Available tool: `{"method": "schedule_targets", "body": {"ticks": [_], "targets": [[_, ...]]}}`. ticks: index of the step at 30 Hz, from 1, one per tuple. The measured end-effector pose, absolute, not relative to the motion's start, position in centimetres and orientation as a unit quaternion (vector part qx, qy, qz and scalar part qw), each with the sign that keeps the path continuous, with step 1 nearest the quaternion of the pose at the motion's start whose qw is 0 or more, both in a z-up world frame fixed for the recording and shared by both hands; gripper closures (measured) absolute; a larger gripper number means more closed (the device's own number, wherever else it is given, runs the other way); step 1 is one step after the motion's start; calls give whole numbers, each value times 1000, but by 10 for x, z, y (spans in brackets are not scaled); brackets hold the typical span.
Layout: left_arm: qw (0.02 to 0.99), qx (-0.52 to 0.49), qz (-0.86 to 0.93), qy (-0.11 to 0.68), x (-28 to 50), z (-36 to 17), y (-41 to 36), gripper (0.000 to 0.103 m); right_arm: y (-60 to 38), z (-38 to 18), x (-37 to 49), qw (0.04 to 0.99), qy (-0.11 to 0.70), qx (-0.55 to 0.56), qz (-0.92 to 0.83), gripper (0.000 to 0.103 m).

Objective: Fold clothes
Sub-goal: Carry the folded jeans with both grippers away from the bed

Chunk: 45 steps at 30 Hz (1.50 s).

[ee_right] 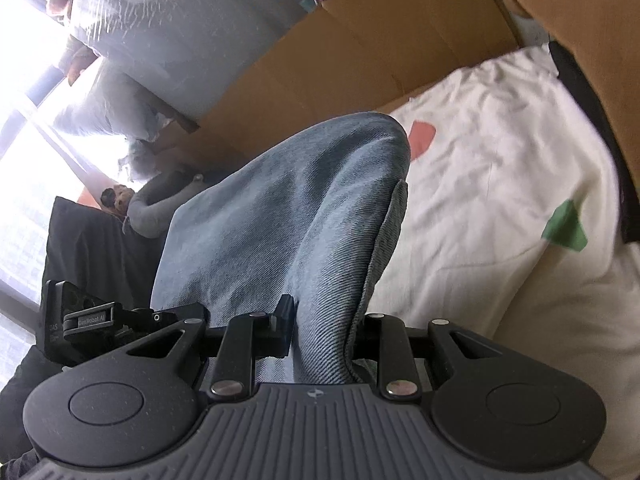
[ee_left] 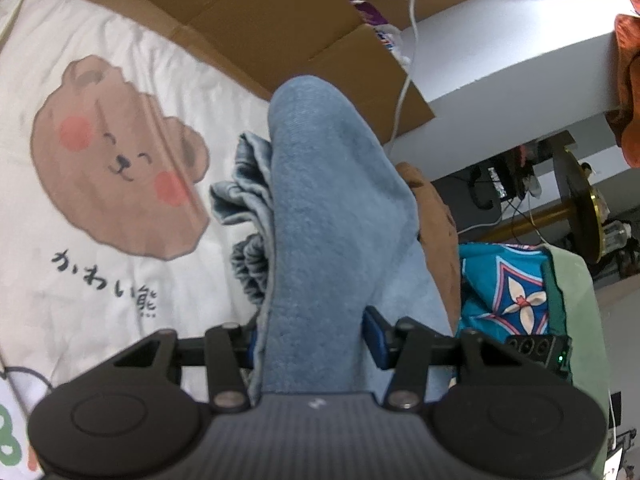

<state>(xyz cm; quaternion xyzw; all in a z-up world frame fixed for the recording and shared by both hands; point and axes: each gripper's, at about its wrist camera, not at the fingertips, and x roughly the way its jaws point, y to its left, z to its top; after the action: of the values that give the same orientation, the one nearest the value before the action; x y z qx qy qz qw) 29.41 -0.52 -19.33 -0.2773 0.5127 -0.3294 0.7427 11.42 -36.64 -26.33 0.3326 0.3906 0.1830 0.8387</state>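
Observation:
A light blue denim garment [ee_left: 320,208] rises in a thick fold between the fingers of my left gripper [ee_left: 310,344], which is shut on it. Bunched denim and an elastic waistband [ee_left: 250,264] hang to its left, above a white sheet with a brown bear print [ee_left: 116,160]. In the right wrist view the same denim garment [ee_right: 288,224] drapes up and over my right gripper [ee_right: 324,336], which is shut on its cloth. Its hem edge [ee_right: 384,256] runs down the right side. Both sets of fingertips are mostly hidden by fabric.
Flattened cardboard boxes [ee_left: 280,28] border the far side of the white sheet [ee_right: 500,168]. A teal patterned cloth [ee_left: 508,292] and a pale green cloth [ee_left: 580,320] lie to the right of the left gripper. A dark cushion [ee_right: 92,256] and bright window [ee_right: 24,128] are at left.

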Motion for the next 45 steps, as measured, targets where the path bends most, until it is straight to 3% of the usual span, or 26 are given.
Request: {"method": "schedule_targets", "body": {"ticks": [20,45], "targets": [[729,-286,-395,480,316,-140,-97,52,-448,-184,101,881,321,323,126,79],[708,-267,-465,460,363,-85,-293,53,-598,-75,128,925,280,256,-13,81]]}}
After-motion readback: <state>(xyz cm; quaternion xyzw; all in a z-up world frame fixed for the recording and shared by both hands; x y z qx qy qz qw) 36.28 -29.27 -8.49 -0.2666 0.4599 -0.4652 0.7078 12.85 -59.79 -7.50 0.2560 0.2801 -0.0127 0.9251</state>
